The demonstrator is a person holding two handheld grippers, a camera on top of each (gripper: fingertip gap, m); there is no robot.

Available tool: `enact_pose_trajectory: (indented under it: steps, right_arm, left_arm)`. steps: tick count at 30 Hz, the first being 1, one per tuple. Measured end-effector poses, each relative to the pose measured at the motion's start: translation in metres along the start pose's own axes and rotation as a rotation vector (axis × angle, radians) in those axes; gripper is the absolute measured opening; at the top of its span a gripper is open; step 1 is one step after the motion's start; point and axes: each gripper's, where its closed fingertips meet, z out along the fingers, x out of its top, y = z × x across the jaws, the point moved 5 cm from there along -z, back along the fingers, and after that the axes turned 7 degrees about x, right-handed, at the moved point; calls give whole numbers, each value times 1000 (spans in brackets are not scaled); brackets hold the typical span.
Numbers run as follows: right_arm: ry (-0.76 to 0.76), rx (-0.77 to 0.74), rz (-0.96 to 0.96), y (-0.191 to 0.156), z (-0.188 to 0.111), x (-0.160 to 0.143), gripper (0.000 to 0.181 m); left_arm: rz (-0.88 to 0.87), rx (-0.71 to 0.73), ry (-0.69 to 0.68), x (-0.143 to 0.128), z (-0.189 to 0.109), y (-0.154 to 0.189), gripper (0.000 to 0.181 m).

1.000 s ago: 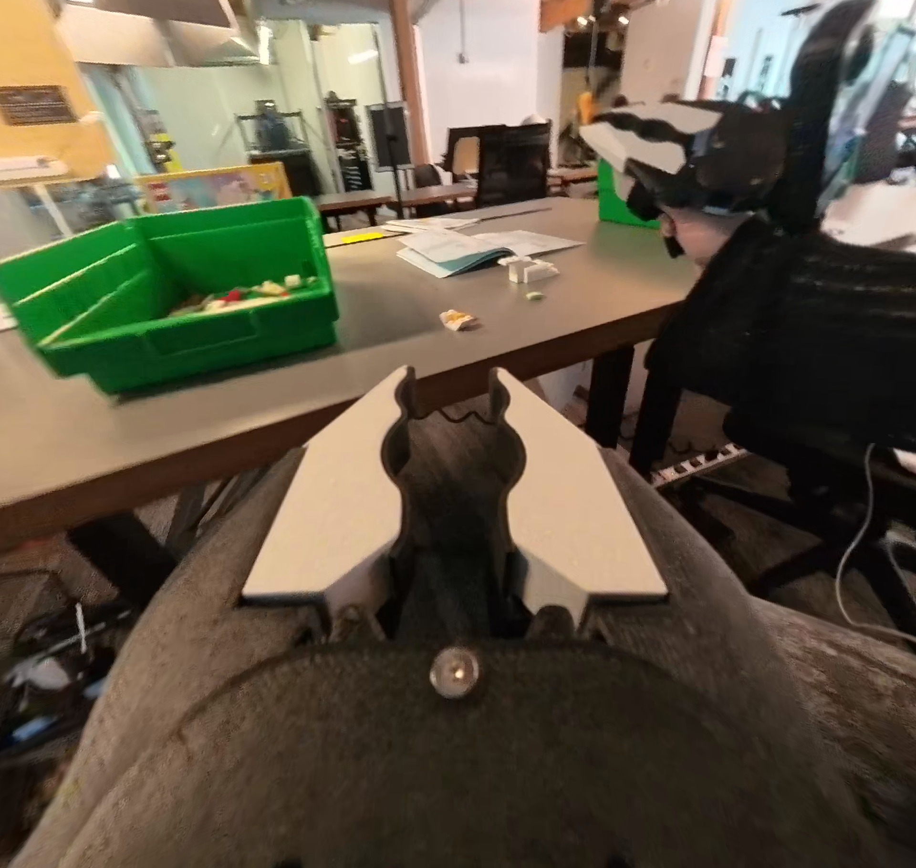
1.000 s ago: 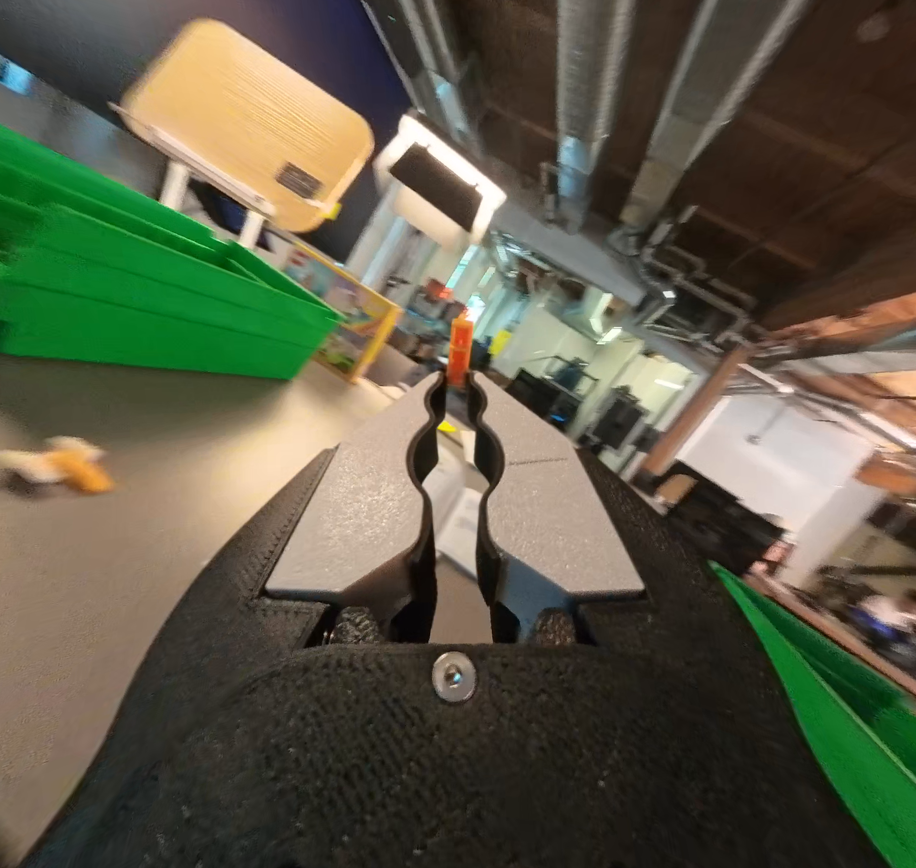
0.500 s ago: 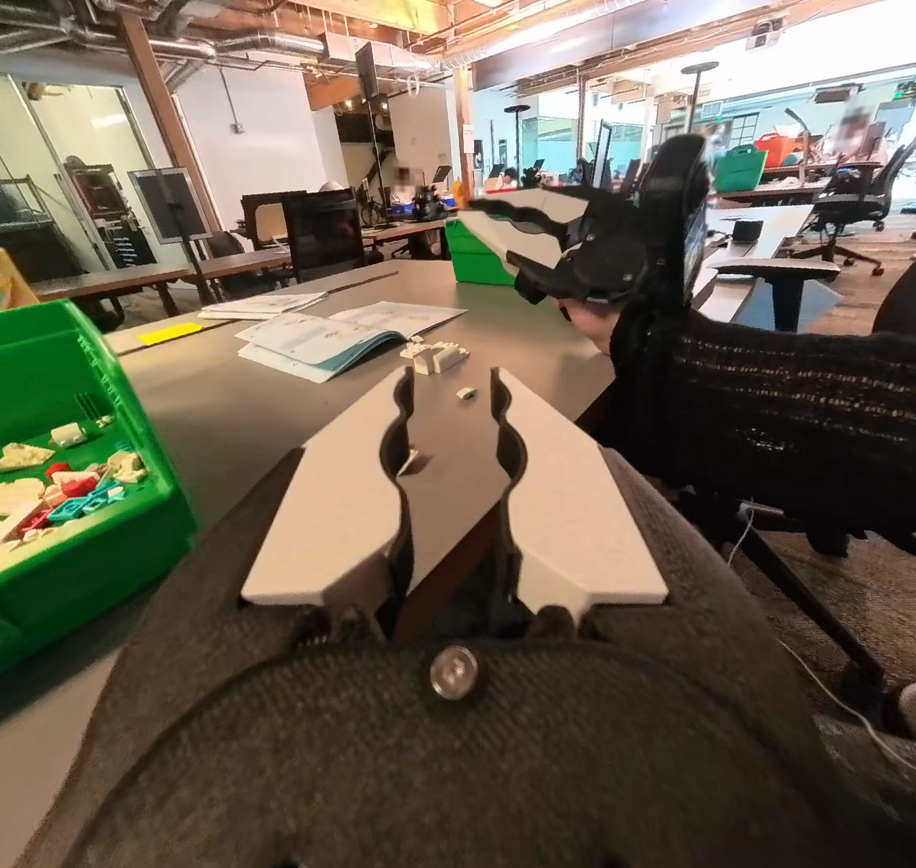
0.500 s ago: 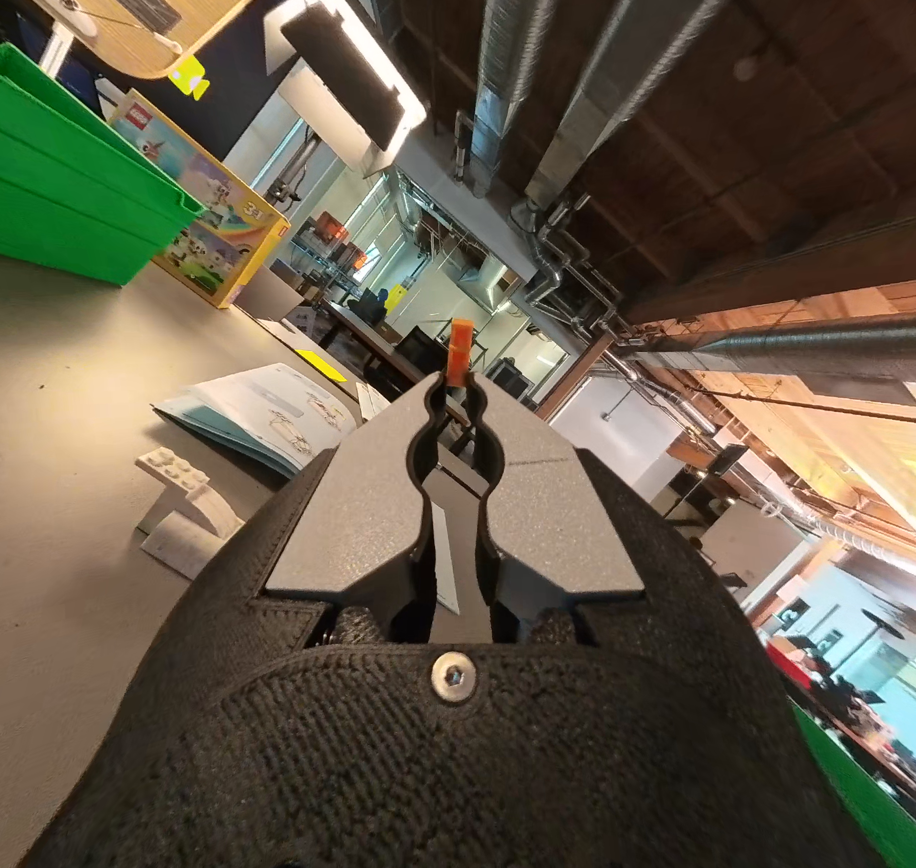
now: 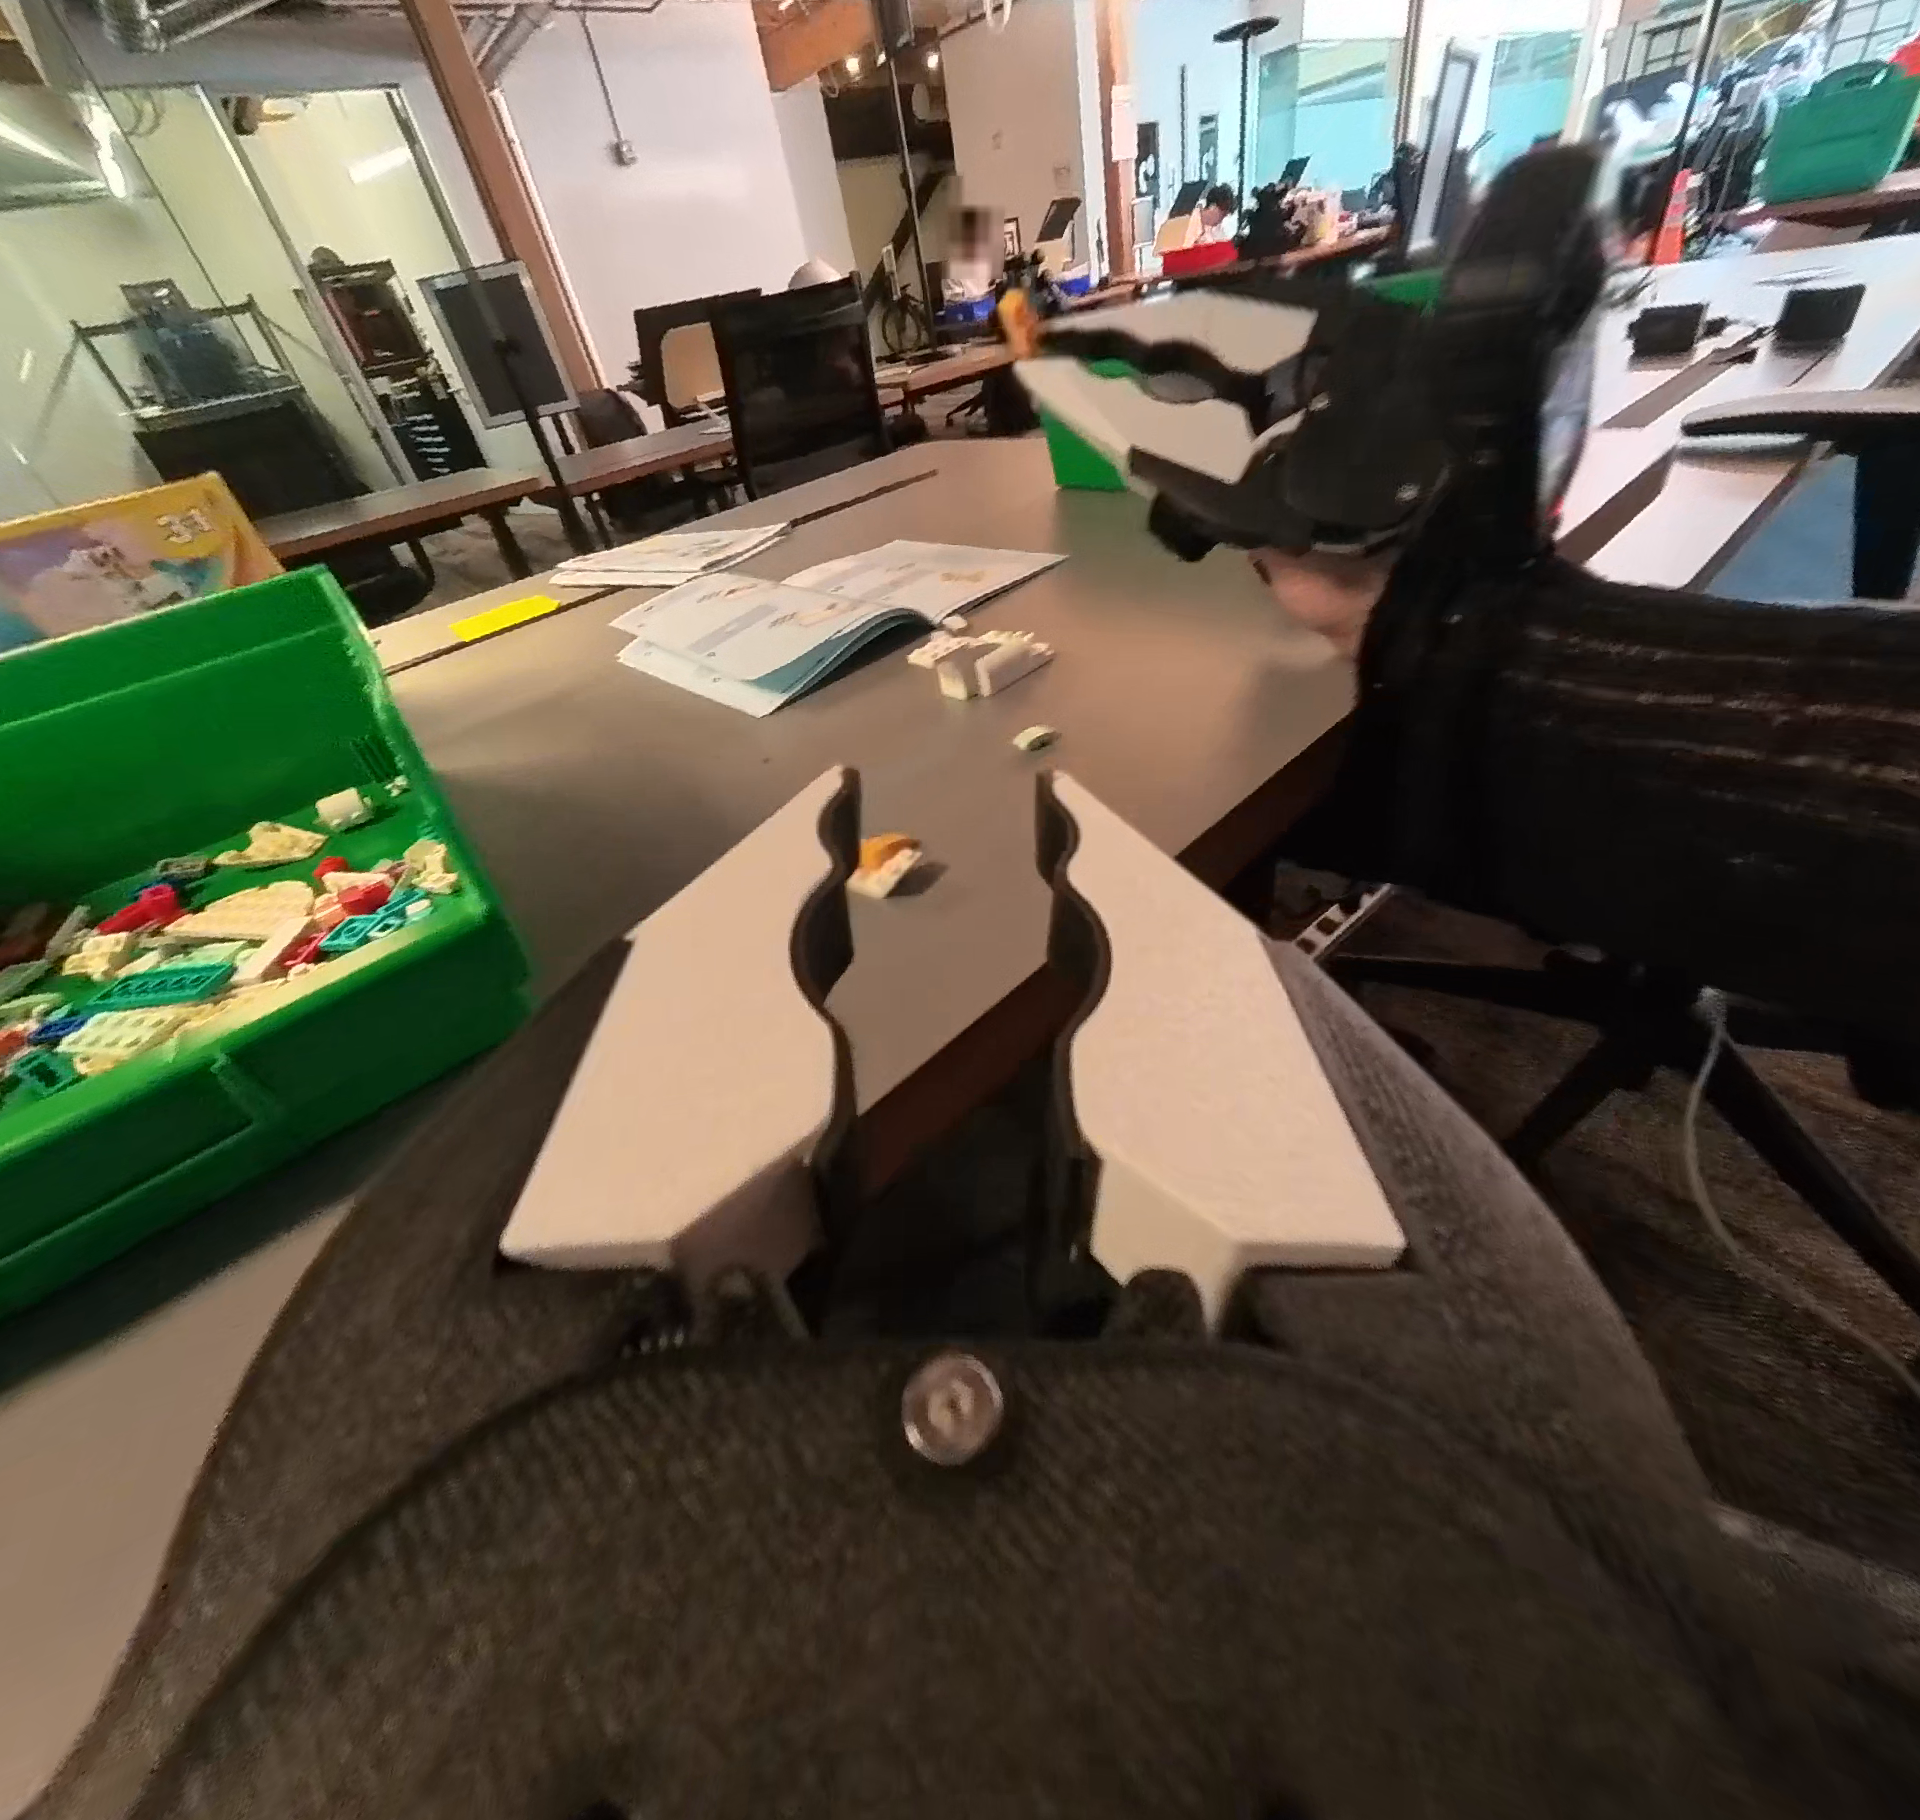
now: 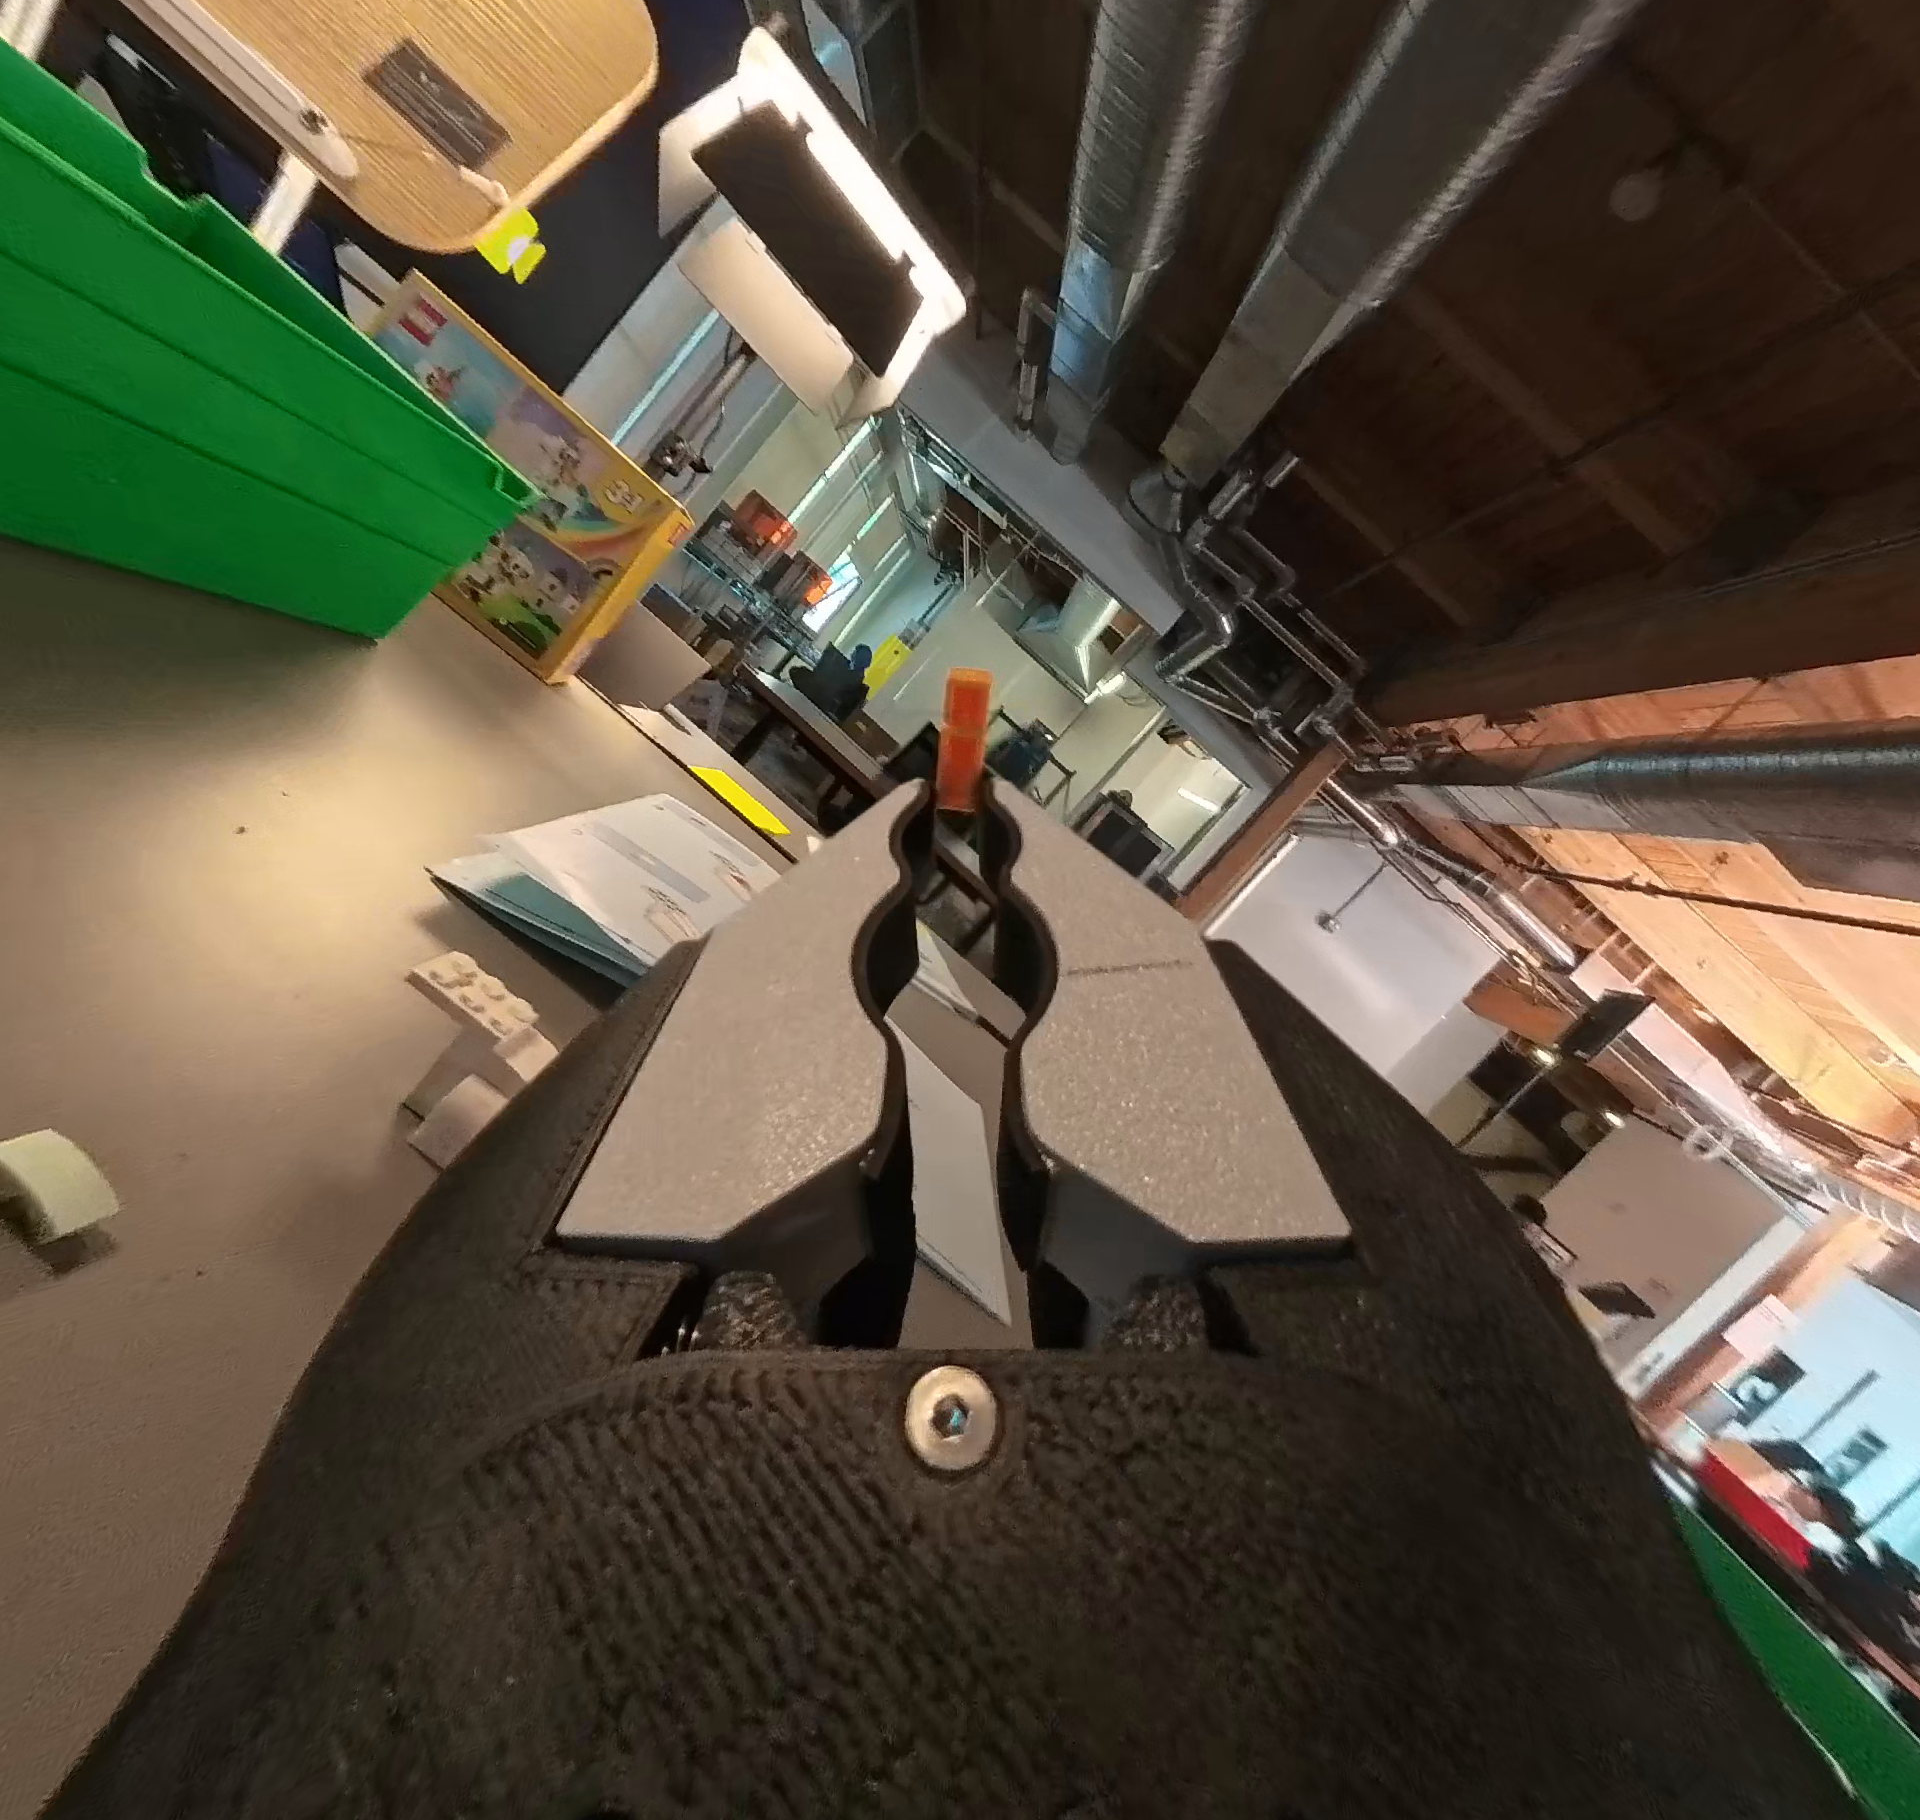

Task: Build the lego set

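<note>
Right gripper [image 6: 958,802] pinched nearly closed on a small orange brick [image 6: 962,740], gripped by its lower end at the very fingertips and raised in the air above the grey table [image 5: 727,762], well apart from everything on it. Left gripper [image 5: 945,794] wide open and empty, hanging over the table's near edge, aimed toward a little white-and-orange piece [image 5: 886,862] lying flat just beyond. Farther off, a white half-built assembly [image 5: 982,662] beside the open booklet [image 5: 821,617]; to the left, a green bin [image 5: 416,835] of loose bricks. Probably light, rigid, slick plastic throughout: easy to lift, likely to twist or pop out under a shallow pinch. Best taken across flat opposite sides, deep between the pads, not on studs or curved faces.
</note>
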Motion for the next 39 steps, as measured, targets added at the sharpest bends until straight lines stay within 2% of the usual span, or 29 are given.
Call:
enact_pose_trajectory:
  steps: [1,4,7,11,14,16,18,20,22,24,27,32,37,39]
  right_arm:
    - [20,7,1,-1,-2,3,5]
    - [92,21,-12,-4,-8,13,5]
    - [139,52,-46,-9,-13,19,5]
    - [177,120,-99,-20,-12,25,5]
    - [184,152,-180,-29,-14,26,6]
    - [193,154,-229,-34,-17,29,6]
    - [208,142,-313,-41,-19,33,6]
    - [221,155,-440,-55,-20,37,6]
    - [233,186,-567,-72,-21,39,6]
    - [230,191,-661,-82,-21,39,6]
    - [223,194,-701,-86,-20,39,6]
    - [221,254,-753,-96,-22,35,6]
    - [219,279,-765,-98,-21,33,6]
    - [213,326,-690,-97,-19,29,6]
  left_arm:
    - [16,9,-10,-3,3,-4,33]
    - [78,-11,-48,-14,20,-13,36]
    - [140,-97,-155,-26,48,-17,45]
    - [106,-214,-301,-33,76,-17,54]
    - [58,-237,-362,-36,77,-19,56]
    - [3,-271,-308,-21,72,-11,56]
    - [7,-281,-191,4,68,-2,51]
    - [124,-229,-75,26,69,1,45]
    - [231,-161,-15,35,77,-1,44]
    - [261,-169,-37,34,88,-2,43]
    - [235,-242,-117,21,103,-2,40]
    - [129,-330,-127,11,116,0,27]
    - [106,-369,-188,4,127,0,10]
    - [143,-384,-194,4,130,-2,7]
